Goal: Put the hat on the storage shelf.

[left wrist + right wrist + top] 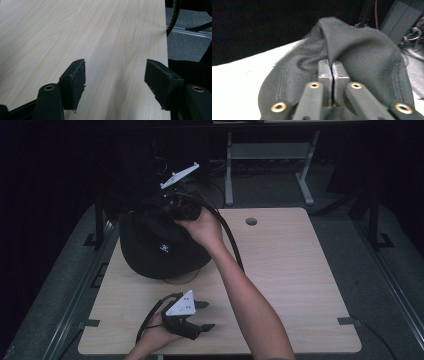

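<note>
A black fabric hat (pixel 155 247) with a small white logo lies at the back left of the wooden table (pixel 285 265). My right gripper (pixel 175 209) reaches across to the hat's far top, where its jaws are pressed together on a raised fold of the cloth. In the right gripper view, the right gripper (pixel 331 67) pinches that fold and the hat (pixel 364 47) is pulled up into a ridge. Near the front edge my left gripper (pixel 206 315) rests low over bare wood. The left gripper (pixel 115 77) is open, with nothing between its pads.
A tan object (pixel 184 277) peeks out under the hat's front rim. The right gripper's black cable (pixel 231 242) arcs over the table's middle. A round cable hole (pixel 251 221) sits near the back edge. Beyond the table stands a grey desk frame (pixel 270 155) on a dark floor.
</note>
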Demonstrator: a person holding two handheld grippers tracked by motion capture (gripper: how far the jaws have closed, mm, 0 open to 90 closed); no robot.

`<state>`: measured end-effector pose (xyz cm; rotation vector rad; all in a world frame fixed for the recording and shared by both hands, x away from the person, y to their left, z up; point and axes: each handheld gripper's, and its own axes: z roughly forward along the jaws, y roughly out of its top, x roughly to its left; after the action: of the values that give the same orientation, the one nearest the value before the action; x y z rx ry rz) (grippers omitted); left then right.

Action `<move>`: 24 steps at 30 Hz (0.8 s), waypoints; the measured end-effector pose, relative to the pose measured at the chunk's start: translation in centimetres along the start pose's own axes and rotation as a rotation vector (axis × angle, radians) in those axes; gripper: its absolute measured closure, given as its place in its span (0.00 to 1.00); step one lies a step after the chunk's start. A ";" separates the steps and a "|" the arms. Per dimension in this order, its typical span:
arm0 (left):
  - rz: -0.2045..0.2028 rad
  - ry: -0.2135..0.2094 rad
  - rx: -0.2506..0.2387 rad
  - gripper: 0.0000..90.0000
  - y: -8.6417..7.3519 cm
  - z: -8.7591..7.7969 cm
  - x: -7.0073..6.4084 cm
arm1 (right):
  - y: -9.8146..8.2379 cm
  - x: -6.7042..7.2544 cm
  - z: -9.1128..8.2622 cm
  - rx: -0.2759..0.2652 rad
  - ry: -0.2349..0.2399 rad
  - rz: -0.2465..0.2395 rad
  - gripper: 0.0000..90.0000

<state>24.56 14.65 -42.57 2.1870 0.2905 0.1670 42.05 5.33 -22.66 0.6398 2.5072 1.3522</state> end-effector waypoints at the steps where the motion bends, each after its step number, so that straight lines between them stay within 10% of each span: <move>1: 0.002 0.001 0.001 0.36 0.0 0.0 0.0 | -0.2 -0.2 0.1 -0.011 0.010 0.008 0.84; 11: -0.015 0.004 -0.006 0.36 -0.1 0.0 0.0 | -3.9 -1.8 -2.4 -0.075 0.048 0.115 0.53; 24: -0.044 0.014 -0.026 0.36 -0.3 -0.4 0.4 | -10.3 -3.9 -7.8 -0.133 0.003 0.212 0.41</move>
<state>24.78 15.27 -42.57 2.1527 0.3422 0.1614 39.68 -7.28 -26.96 0.8948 2.3808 1.5771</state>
